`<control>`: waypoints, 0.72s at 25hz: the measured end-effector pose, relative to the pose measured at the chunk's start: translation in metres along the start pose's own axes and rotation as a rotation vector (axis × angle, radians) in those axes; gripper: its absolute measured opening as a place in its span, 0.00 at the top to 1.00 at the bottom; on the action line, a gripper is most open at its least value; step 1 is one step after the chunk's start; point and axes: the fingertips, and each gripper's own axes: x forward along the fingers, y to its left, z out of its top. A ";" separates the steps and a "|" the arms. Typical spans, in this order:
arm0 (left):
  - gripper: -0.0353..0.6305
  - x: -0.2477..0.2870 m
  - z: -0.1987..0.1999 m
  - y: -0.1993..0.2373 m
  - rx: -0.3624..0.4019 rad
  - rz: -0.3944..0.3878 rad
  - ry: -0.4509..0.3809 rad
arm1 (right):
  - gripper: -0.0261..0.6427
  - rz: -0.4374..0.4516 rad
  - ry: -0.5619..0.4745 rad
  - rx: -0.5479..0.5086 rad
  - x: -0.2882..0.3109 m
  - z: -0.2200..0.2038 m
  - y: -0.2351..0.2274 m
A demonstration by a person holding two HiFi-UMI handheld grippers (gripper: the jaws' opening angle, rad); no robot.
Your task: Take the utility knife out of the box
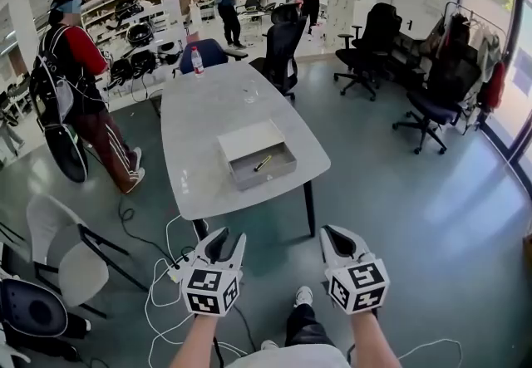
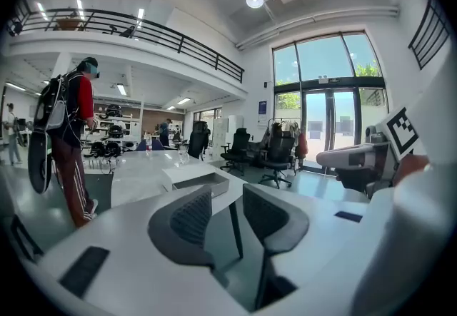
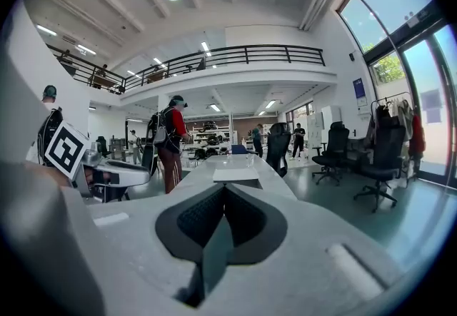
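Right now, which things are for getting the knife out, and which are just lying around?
For the job: the utility knife, lying in the open box on the table; the left gripper, jaws apart and empty; the right gripper, jaws together.

Just lying about: the water bottle at the table's far end; the black office chair; the cables on the floor.

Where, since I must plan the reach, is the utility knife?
Head view: the utility knife lies inside the open box at the table end nearest the left gripper and right gripper.
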 end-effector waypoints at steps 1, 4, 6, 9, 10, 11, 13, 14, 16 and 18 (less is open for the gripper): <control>0.77 0.006 0.001 0.002 0.000 0.004 0.000 | 0.95 0.004 0.000 0.001 0.006 0.001 -0.004; 0.75 0.025 0.004 0.008 0.000 0.019 0.001 | 0.95 0.016 -0.002 0.005 0.025 0.003 -0.016; 0.73 0.039 0.008 0.012 0.000 0.027 0.005 | 0.95 0.022 0.000 0.005 0.039 0.005 -0.025; 0.71 0.059 0.013 0.021 -0.010 0.042 0.013 | 0.95 0.033 0.005 0.008 0.059 0.011 -0.037; 0.71 0.065 0.014 0.024 -0.011 0.050 0.015 | 0.95 0.037 0.007 0.009 0.066 0.012 -0.042; 0.70 0.072 0.015 0.026 -0.011 0.059 0.016 | 0.95 0.042 0.009 0.009 0.072 0.013 -0.046; 0.69 0.086 0.018 0.032 -0.017 0.073 0.020 | 0.95 0.051 0.013 0.007 0.086 0.017 -0.056; 0.68 0.093 0.019 0.035 -0.022 0.078 0.023 | 0.95 0.056 0.015 0.006 0.093 0.019 -0.061; 0.67 0.107 0.022 0.040 -0.039 0.089 0.027 | 0.95 0.068 0.022 0.001 0.105 0.023 -0.070; 0.66 0.121 0.024 0.041 -0.057 0.101 0.027 | 0.95 0.080 0.028 -0.001 0.116 0.025 -0.080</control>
